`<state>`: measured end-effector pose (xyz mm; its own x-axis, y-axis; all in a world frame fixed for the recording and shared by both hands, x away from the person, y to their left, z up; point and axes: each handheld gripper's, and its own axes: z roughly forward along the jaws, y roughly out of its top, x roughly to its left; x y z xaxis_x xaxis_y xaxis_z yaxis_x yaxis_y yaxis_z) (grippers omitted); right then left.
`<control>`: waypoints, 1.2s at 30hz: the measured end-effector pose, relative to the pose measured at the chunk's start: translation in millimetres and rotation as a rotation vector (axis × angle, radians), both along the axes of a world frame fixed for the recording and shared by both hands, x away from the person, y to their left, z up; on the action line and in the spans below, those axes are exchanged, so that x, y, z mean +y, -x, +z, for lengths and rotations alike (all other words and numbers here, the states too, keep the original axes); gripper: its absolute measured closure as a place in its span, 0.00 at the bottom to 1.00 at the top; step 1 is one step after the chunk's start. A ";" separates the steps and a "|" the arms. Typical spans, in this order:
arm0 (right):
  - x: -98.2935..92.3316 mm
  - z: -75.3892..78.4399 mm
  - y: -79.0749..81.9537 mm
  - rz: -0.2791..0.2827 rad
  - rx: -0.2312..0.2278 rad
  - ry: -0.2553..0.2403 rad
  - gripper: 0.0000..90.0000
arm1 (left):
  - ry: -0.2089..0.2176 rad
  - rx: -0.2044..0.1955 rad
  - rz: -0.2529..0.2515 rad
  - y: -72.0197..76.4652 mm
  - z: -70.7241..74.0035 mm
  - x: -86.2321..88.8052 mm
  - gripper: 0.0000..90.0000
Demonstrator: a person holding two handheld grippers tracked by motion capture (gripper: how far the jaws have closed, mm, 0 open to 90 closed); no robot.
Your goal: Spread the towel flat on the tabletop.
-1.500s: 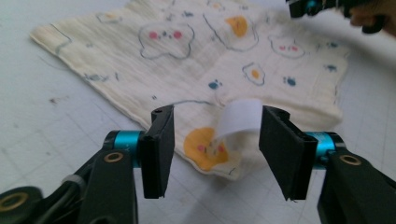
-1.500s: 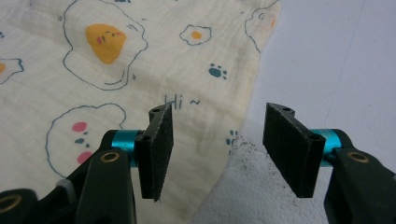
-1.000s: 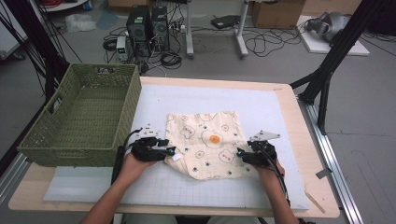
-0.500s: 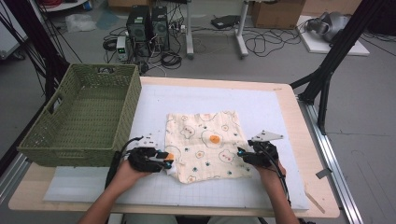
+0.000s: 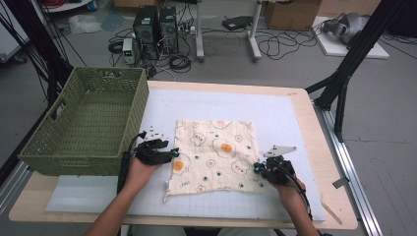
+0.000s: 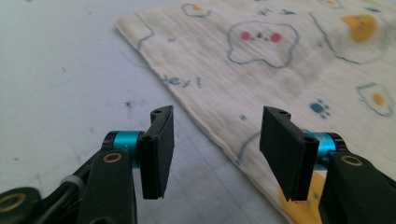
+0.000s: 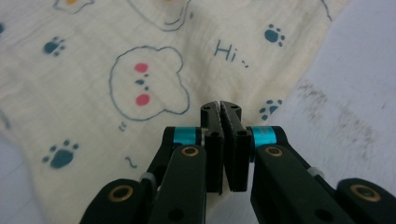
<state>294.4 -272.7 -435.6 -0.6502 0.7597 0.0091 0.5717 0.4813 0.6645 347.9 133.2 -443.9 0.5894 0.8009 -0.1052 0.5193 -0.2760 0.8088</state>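
A cream cloth printed with fried eggs and paw marks lies flat on the white mat. My left gripper is at the cloth's left edge. In the left gripper view the cloth runs its hem under the left gripper, whose jaws have just been opening and press on nothing. My right gripper is at the cloth's lower right edge. Its jaws have just been closing, and in the right gripper view the right gripper stands shut where the hem of the cloth meets the tips.
A green woven basket stands at the table's left, close beside my left hand. The wooden table edge runs along the right. Black stands, cables and computer boxes are on the floor behind the table.
The left gripper has drawn back to the cloth's left edge with its jaws wider, and the cloth's lower left part now lies flat. The right gripper's jaws have closed.
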 end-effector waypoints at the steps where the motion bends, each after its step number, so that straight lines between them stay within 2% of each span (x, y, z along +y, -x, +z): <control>1: -1.1 0.3 4.0 0.009 0.001 0.000 0.97 | -0.005 0.009 0.006 -3.0 -1.1 -1.4 0.51; 3: -3.4 2.6 8.1 0.011 0.004 -0.005 0.83 | 0.001 0.006 0.016 -8.0 -2.8 -4.6 0.51; 6: -8.1 9.4 2.5 -0.021 -0.034 -0.038 0.76 | -0.004 0.017 0.036 -17.8 -0.9 -9.2 0.52; 9: -9.4 15.3 -12.2 -0.056 -0.086 -0.058 0.68 | 0.014 0.017 0.058 -28.8 2.8 -12.2 0.53; 10: -9.0 16.4 -18.2 -0.069 -0.101 -0.056 0.67 | 0.017 0.016 0.061 -33.1 2.5 -12.9 0.53; 11: -8.3 17.0 -24.1 -0.081 -0.113 -0.056 0.65 | 0.044 0.004 0.078 -36.8 -0.1 -13.2 0.53; 12: -8.0 16.9 -30.5 -0.089 -0.128 -0.058 0.65 | 0.051 0.010 0.096 -40.5 -3.2 -12.0 0.53; 13: -7.0 16.9 -35.8 -0.101 -0.135 -0.055 0.64 | 0.026 0.030 0.116 -45.2 -6.2 -10.9 0.53; 14: -6.1 16.1 -40.4 -0.104 -0.138 -0.055 0.64 | 0.027 0.042 0.123 -48.9 -8.1 -10.1 0.52; 15: -5.2 15.1 -43.6 -0.109 -0.138 -0.055 0.64 | 0.042 0.039 0.131 -52.0 -6.8 -9.4 0.55; 17: -4.2 12.1 -47.8 -0.112 -0.137 -0.047 0.64 | 0.047 0.048 0.127 -58.4 -2.7 -11.9 0.53; 20: -4.8 9.2 -51.3 -0.119 -0.128 -0.044 0.63 | 0.025 0.048 0.111 -67.0 4.1 -20.9 0.53; 21: -5.6 8.8 -52.2 -0.119 -0.133 -0.045 0.63 | 0.022 0.041 0.108 -69.0 4.2 -23.7 0.53; 22: -6.4 8.7 -53.1 -0.118 -0.136 -0.046 0.62 | 0.018 0.061 0.106 -71.8 3.2 -27.0 0.53; 24: -7.9 8.5 -54.1 -0.128 -0.138 -0.054 0.61 | -0.004 0.063 0.095 -73.6 -0.4 -32.9 0.53; 25: -8.8 8.3 -54.7 -0.132 -0.140 -0.057 0.61 | -0.020 0.067 0.090 -73.6 -2.1 -35.0 0.54; 26: -9.7 7.8 -55.7 -0.128 -0.143 -0.059 0.61 | -0.059 0.046 0.088 -72.7 -3.4 -38.3 0.55; 27: -10.1 7.5 -56.4 -0.137 -0.139 -0.062 0.61 | -0.095 0.027 0.092 -71.6 -3.0 -40.3 0.59; 28: -10.5 6.8 -57.5 -0.135 -0.142 -0.065 0.61 | -0.113 0.012 0.084 -71.0 -2.8 -40.4 0.65; 29: -10.3 6.2 -58.4 -0.140 -0.137 -0.066 0.61 | -0.105 0.011 0.057 -71.2 -2.7 -39.1 0.79; 30: -10.2 5.1 -59.8 -0.141 -0.139 -0.066 0.61 | -0.111 0.005 0.053 -71.6 -2.7 -38.8 0.95; 32: -8.3 2.5 -62.3 -0.139 -0.133 -0.069 0.63 | -0.149 -0.026 0.097 -74.1 -2.2 -34.5 0.96; 34: -4.8 0.1 -63.9 -0.130 -0.126 -0.060 0.64 | -0.108 -0.011 0.152 -79.5 -4.2 -23.7 0.96; 36: -1.4 -1.6 -65.8 -0.122 -0.128 -0.053 0.64 | -0.067 -0.001 0.169 -81.6 -5.1 -17.9 0.96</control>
<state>360.2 -274.1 -437.2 -0.5519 0.8335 -0.0256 0.5328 0.3761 0.7581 429.5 115.4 -449.0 0.4460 0.8938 -0.0475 0.5623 -0.2385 0.7918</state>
